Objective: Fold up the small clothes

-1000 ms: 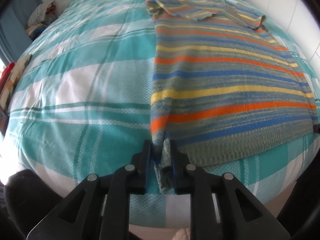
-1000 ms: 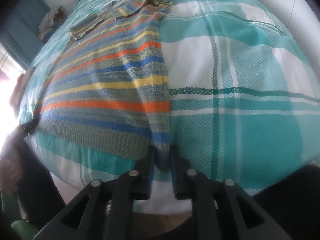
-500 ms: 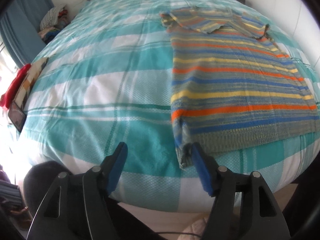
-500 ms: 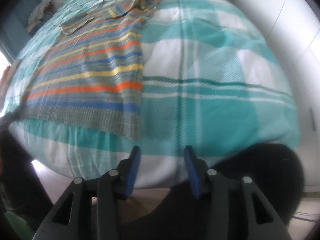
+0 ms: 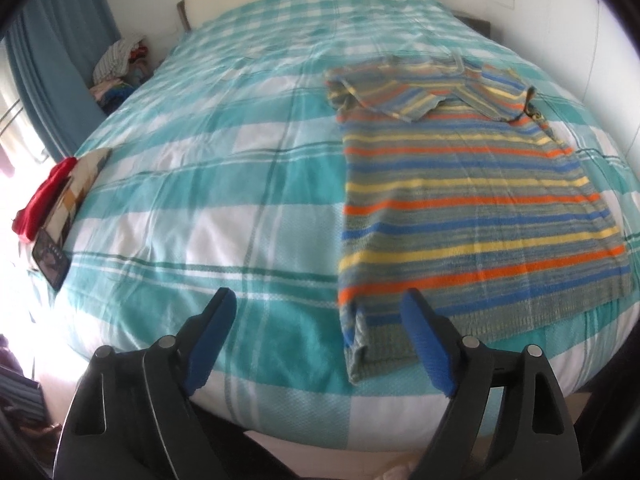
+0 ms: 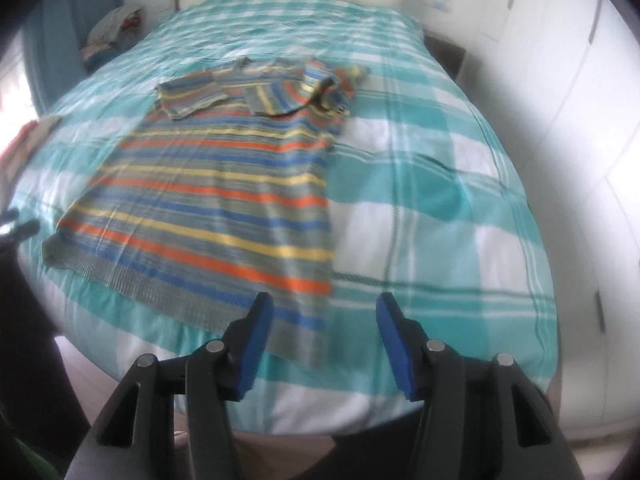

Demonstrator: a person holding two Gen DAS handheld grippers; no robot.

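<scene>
Sweater (image 5: 460,216): flat on the checked bed (image 5: 192,184), sleeves folded in.
Left gripper (image 5: 320,336): just opened, released, above the hem corner.
Right gripper (image 6: 324,340): just opened, holding nothing.

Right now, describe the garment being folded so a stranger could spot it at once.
Start at the bed with the teal-and-white checked cover. On it lies a striped knitted sweater, spread flat, its hem at the near edge and its sleeves folded across the chest. Only it carries orange, yellow and blue bands; the red cloth at the bed's side is plain.
</scene>
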